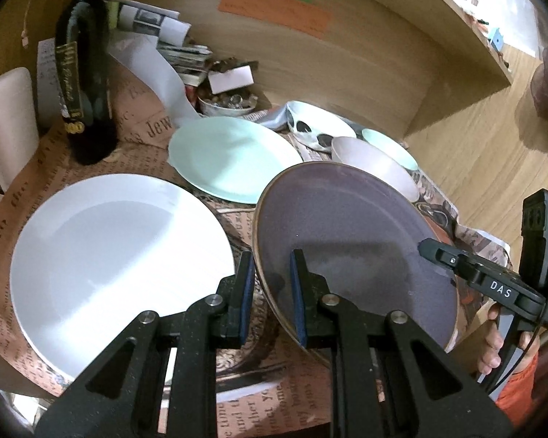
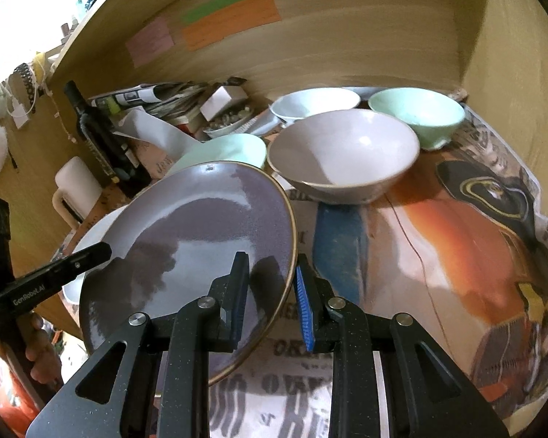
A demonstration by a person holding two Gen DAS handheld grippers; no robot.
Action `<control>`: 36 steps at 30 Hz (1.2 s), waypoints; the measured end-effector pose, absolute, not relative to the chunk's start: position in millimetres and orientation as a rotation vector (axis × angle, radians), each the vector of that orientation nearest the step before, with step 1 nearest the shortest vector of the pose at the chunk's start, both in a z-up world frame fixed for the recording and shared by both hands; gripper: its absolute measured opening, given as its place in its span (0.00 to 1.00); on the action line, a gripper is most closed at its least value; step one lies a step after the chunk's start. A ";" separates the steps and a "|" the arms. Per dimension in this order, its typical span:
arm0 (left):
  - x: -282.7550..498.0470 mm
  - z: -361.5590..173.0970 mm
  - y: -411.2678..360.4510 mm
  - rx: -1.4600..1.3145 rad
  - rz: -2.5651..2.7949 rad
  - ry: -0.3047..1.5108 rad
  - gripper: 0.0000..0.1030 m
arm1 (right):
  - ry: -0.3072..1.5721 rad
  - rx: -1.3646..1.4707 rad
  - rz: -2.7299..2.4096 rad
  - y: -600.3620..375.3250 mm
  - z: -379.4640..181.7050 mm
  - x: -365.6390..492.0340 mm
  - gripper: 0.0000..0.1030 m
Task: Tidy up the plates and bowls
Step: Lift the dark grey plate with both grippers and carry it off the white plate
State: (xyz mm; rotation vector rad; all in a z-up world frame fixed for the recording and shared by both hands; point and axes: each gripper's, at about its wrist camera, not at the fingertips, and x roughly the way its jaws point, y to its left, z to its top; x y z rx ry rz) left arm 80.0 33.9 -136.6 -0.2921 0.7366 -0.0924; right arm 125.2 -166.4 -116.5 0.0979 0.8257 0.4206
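A purple plate [image 1: 347, 226] [image 2: 201, 233] with a brown rim hangs tilted above the paper-covered shelf, held from two sides. My left gripper [image 1: 272, 266] is shut on its left rim, and my right gripper [image 2: 272, 266] is shut on its right rim. To the left lies a large white plate [image 1: 117, 255], with a mint plate [image 1: 233, 157] behind it. Behind the purple plate stand a pale pink bowl [image 2: 343, 153], a mint bowl [image 2: 416, 116] and a white bowl [image 2: 314, 104].
A dark wine bottle [image 1: 84, 73] and a white mug [image 1: 7, 120] stand at the left. Folded papers and a small dish of clutter [image 1: 226, 104] sit against the wooden back wall [image 1: 347, 73]. A side wall [image 2: 511, 73] closes the right end.
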 end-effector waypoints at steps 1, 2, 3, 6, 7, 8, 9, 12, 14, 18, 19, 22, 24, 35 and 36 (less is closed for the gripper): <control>80.6 -138.4 31.3 -0.291 -0.097 0.743 0.18 | 0.829 0.102 0.416 -169.3 -118.0 124.3 0.22; 81.4 -139.8 29.3 -0.290 -0.100 0.748 0.18 | 0.833 0.105 0.412 -171.3 -119.4 123.5 0.22; 81.7 -140.7 28.3 -0.291 -0.103 0.752 0.18 | 0.838 0.108 0.407 -173.6 -121.2 122.7 0.22; 84.2 -145.0 21.6 -0.285 -0.112 0.770 0.18 | 0.851 0.121 0.395 -180.4 -126.4 121.0 0.22; 84.7 -146.4 19.5 -0.281 -0.115 0.776 0.18 | 0.855 0.125 0.392 -181.6 -127.8 120.6 0.22; 85.5 -148.1 17.2 -0.276 -0.118 0.781 0.18 | 0.858 0.128 0.388 -183.4 -129.3 120.1 0.22; 85.7 -149.3 15.6 -0.274 -0.120 0.786 0.18 | 0.862 0.131 0.385 -185.3 -130.8 119.9 0.22; 88.4 -154.7 9.6 -0.265 -0.126 0.804 0.18 | 0.871 0.141 0.373 -190.7 -134.9 120.2 0.22; 91.6 -159.1 7.2 -0.265 -0.127 0.818 0.18 | 0.876 0.146 0.366 -193.6 -137.3 121.1 0.22; 97.9 -166.0 5.3 -0.265 -0.124 0.839 0.18 | 0.887 0.145 0.357 -196.6 -141.8 123.3 0.22; 99.7 -167.4 4.7 -0.263 -0.122 0.842 0.18 | 0.888 0.144 0.356 -196.8 -142.5 124.1 0.22; 103.8 -171.0 3.4 -0.260 -0.120 0.853 0.18 | 0.892 0.147 0.355 -198.4 -144.3 126.6 0.22; 104.9 -171.6 1.8 -0.247 -0.113 0.849 0.18 | 0.893 0.150 0.354 -199.3 -144.8 128.2 0.22; 108.5 -173.0 2.6 -0.229 -0.105 0.843 0.18 | 0.892 0.122 0.347 -193.5 -150.9 132.9 0.22; 107.9 -173.2 1.6 -0.221 -0.103 0.841 0.18 | 0.890 0.124 0.346 -193.9 -151.5 133.1 0.22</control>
